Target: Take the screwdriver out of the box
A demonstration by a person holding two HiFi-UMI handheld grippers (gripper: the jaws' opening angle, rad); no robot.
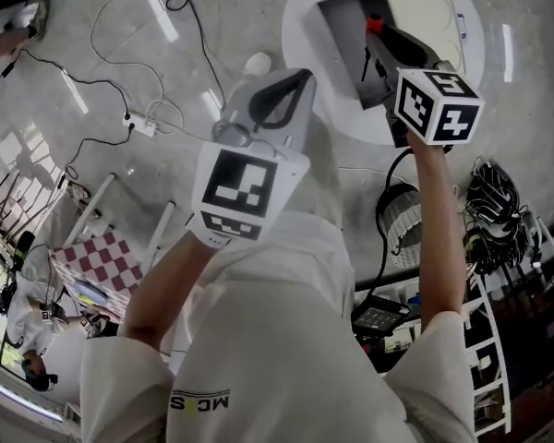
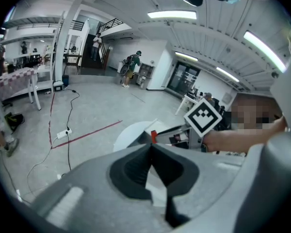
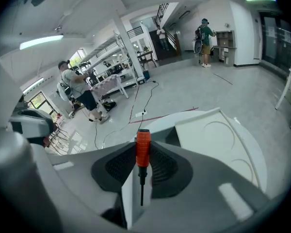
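The screwdriver [image 3: 142, 149] is up in the air, its orange handle clamped between the two pads of the right hand-held gripper [image 1: 380, 37]. The handle's butt end pokes out past the tips and the thin dark shaft points back along the jaws toward the person's hand. So the jaws stand partway apart, closed on that handle, with nothing else between them.

From where the person looks down, the tool sits over the open box [image 1: 343, 35], whose grey inside is bare where it shows and whose pale lid [image 1: 425, 15] is thrown back to one side. In the right gripper view the box and the round white surface [image 1: 300, 26] under it lie beyond and below the handle, so I'd say the screwdriver is clear of the box, or as near as makes no difference.

The left hand-held gripper [image 2: 151, 152] is held off to the side, over the floor and well apart from the box, its jaws drawn together on nothing. It has no part in the lift as far as I can see.

By my reckoning the main job is done: the tool is gripped and out. What is left, if anything, is to carry it away from above the opening and set it down somewhere on the surface; the grip looks square enough for that
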